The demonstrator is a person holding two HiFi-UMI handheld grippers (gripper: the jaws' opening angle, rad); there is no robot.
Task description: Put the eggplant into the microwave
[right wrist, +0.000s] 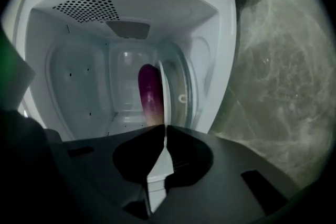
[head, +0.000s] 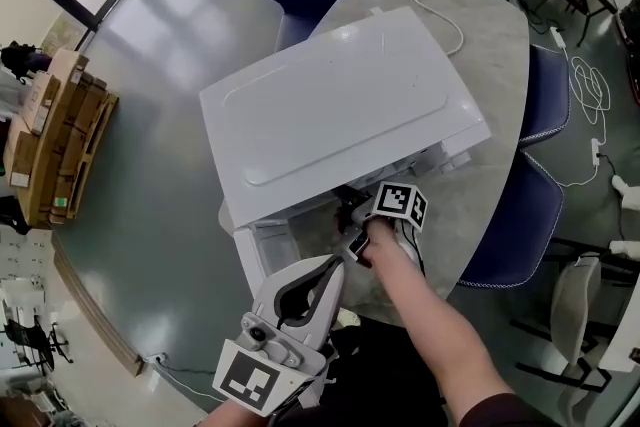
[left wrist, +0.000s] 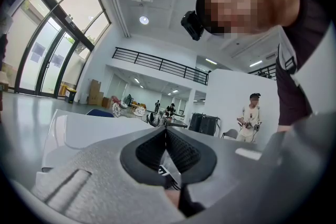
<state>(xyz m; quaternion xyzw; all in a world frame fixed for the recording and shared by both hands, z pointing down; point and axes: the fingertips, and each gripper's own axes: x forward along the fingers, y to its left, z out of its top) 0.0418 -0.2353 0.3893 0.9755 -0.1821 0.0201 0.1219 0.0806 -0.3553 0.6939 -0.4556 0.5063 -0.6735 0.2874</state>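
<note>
**Head view:** a white microwave (head: 340, 105) stands on a grey marbled counter (head: 480, 45). It is seen from above, so its cavity is out of sight.

**Right gripper view:** only this view looks into the open cavity. The purple eggplant (right wrist: 149, 93) is inside, just beyond the tips of the right claw (right wrist: 165, 127). That claw is clenched, with nothing between its jaws.

**Pose:** the right forearm (head: 430, 315) stretches forward to the microwave's front. The left claw (left wrist: 166, 131), also clenched and empty, is held low near the body. Its own view tilts up toward the ceiling.

**Writing:** print on the microwave's upper frame is too small to read. The marker cube (head: 402, 203) carries black-and-white squares.
</note>
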